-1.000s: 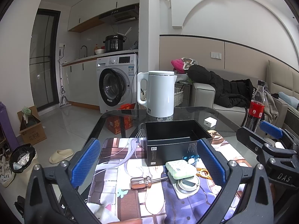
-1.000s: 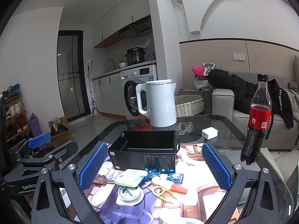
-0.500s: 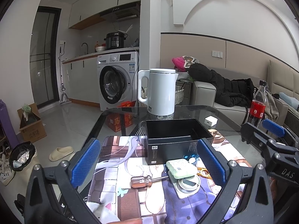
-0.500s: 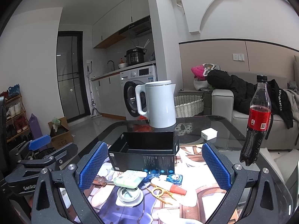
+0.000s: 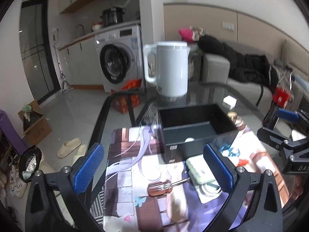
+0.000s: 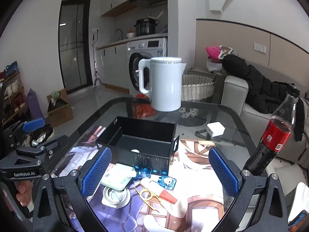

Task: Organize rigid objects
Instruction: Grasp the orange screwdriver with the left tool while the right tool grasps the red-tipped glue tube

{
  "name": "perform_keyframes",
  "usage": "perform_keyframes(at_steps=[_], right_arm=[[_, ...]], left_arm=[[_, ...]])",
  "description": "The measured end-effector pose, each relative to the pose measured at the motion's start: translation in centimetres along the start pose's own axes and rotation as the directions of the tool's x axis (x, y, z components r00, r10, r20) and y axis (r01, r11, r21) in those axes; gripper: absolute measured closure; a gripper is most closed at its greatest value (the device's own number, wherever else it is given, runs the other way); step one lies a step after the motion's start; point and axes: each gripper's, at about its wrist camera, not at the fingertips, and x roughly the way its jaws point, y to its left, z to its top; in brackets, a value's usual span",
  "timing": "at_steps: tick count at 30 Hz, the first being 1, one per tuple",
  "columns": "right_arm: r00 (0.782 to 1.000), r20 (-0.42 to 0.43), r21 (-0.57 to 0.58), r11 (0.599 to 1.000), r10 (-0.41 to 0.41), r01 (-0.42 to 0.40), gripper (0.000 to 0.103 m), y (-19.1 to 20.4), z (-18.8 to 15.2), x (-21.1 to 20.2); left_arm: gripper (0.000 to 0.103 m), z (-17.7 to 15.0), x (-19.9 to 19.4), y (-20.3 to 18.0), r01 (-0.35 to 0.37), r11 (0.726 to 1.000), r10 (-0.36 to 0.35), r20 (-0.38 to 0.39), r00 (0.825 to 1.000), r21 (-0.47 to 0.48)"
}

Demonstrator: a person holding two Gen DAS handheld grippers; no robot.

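Note:
An open black box (image 5: 195,127) (image 6: 143,141) stands on a printed mat on the glass table, with a small white thing inside. In front of it lie a pale green case (image 5: 199,169) (image 6: 117,176), a round white reel (image 6: 115,193), an amber-handled screwdriver (image 5: 162,185), a white tube with an orange cap (image 6: 160,190), a yellow tool (image 6: 148,195) and a blue round piece (image 6: 167,181). My left gripper (image 5: 154,168) is open and empty above the screwdriver. My right gripper (image 6: 160,174) is open and empty above the tube and case.
A white kettle (image 5: 171,69) (image 6: 164,83) stands behind the box. A cola bottle (image 6: 274,135) stands at the table's right edge. A white charger (image 6: 215,128) lies beyond the box. The sofa is to the right, the floor and table edge to the left.
Both grippers have tilted down and moved nearer the table, so the box interior and the small objects show larger. Both stay open. No object has moved.

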Motion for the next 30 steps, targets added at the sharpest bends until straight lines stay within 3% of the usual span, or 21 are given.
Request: perform_keyframes(at_steps=[2, 5, 7, 9, 10, 12, 14, 24, 27, 28, 30], right_arm=[[0.997, -0.075, -0.009, 1.0, 0.017, -0.018, 0.0, -0.4, -0.1, 1.8], [0.988, -0.15, -0.033, 0.999, 0.023, -0.028, 0.0, -0.7, -0.6, 4.1], [0.979, -0.2, -0.055, 0.998, 0.028, -0.04, 0.004, -0.9, -1.1, 5.5], [0.965, -0.257, -0.06, 0.996, 0.044, -0.061, 0.03, -1.1, -1.6, 6.8], [0.955, -0.29, -0.06, 0.995, 0.055, -0.076, 0.035, -1.2, -2.0, 7.6], [0.939, -0.337, -0.06, 0.993, 0.072, -0.098, 0.039, -1.4, -2.6, 8.8], [0.927, -0.366, -0.072, 0.99, 0.083, -0.117, 0.045, -1.3, -3.3, 9.4], [0.878, -0.458, -0.044, 0.982, 0.143, -0.183, 0.065, -0.6, -5.0, 11.4], [0.86, -0.475, -0.01, 0.976, 0.187, -0.218, 0.069, -0.5, -5.1, 11.1], [0.848, -0.485, 0.015, 0.972, 0.213, -0.235, 0.071, -0.6, -5.1, 11.1], [0.828, -0.502, 0.051, 0.964, 0.251, -0.261, 0.074, -0.6, -5.3, 10.9]], left_arm=[[0.0, -0.2, 2.3, -0.1, 0.068, 0.997, -0.063, -0.111, 0.992, 0.045], [0.0, -0.8, 4.5, -0.3, 0.105, 0.991, -0.086, -0.204, 0.975, 0.085], [0.001, -1.3, 5.3, -0.7, 0.109, 0.987, -0.079, -0.234, 0.969, 0.118], [0.001, -1.7, 5.9, -0.8, 0.123, 0.983, -0.084, -0.257, 0.963, 0.139], [0.002, -1.9, 6.2, -0.9, 0.135, 0.98, -0.092, -0.271, 0.958, 0.147], [0.011, -2.3, 6.8, -0.8, 0.165, 0.974, -0.112, -0.301, 0.947, 0.157], [0.012, -2.7, 7.3, -1.0, 0.189, 0.967, -0.126, -0.332, 0.935, 0.168], [0.019, -4.3, 9.2, -1.6, 0.204, 0.955, -0.108, -0.386, 0.916, 0.215], [0.031, -4.8, 9.7, -1.7, 0.226, 0.951, -0.123, -0.415, 0.901, 0.21], [0.042, -5.0, 9.8, -1.7, 0.238, 0.949, -0.131, -0.428, 0.894, 0.208], [0.05, -5.5, 9.8, -2.0, 0.252, 0.943, -0.132, -0.45, 0.883, 0.218]])
